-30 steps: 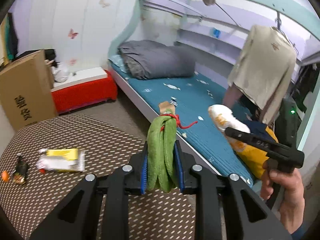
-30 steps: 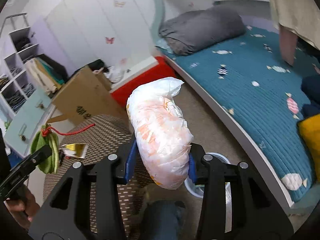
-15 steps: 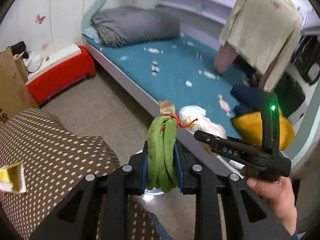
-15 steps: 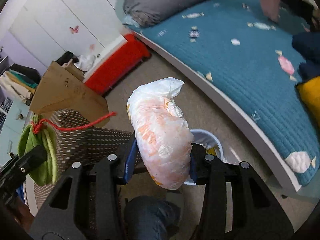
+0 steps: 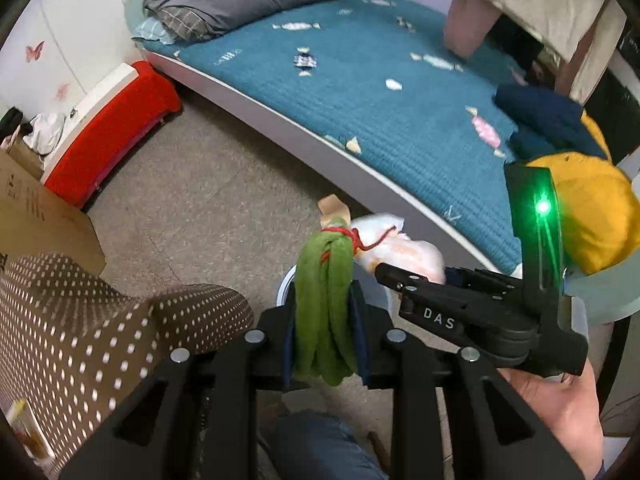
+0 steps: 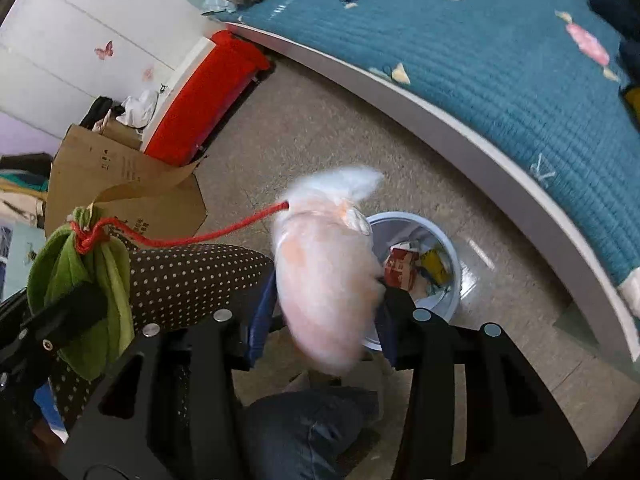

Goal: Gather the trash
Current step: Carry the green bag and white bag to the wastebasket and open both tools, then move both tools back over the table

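Both hand-held grippers have dropped toward the floor since the earlier frames, and the white bin (image 6: 416, 268) that was barely in sight a second ago now sits just beyond their tips. At the left, the brown dotted cushion (image 5: 100, 320) fills the lower corner of the left wrist view, with a cardboard box (image 5: 36, 216) and a red bench (image 5: 112, 132) behind it along the wall. The left hand-held gripper (image 5: 325, 332) is pressed tight on a green cloth bundle (image 5: 325, 304), tied at its top with a red string (image 6: 192, 236) that trails off to the right. Further right, the right hand-held gripper (image 6: 320, 312) has just been easing its jaws apart, with the white and orange plastic bag (image 6: 326, 272) still standing between them; the bag is blurred, and whether the pads still press on it cannot be told. That bag hangs over the near rim of the bin, which stands on the floor (image 6: 320, 140) close to the edge of the bed (image 6: 500, 60) and already holds some wrappers. A hand (image 5: 560, 404) grips the right tool's handle.
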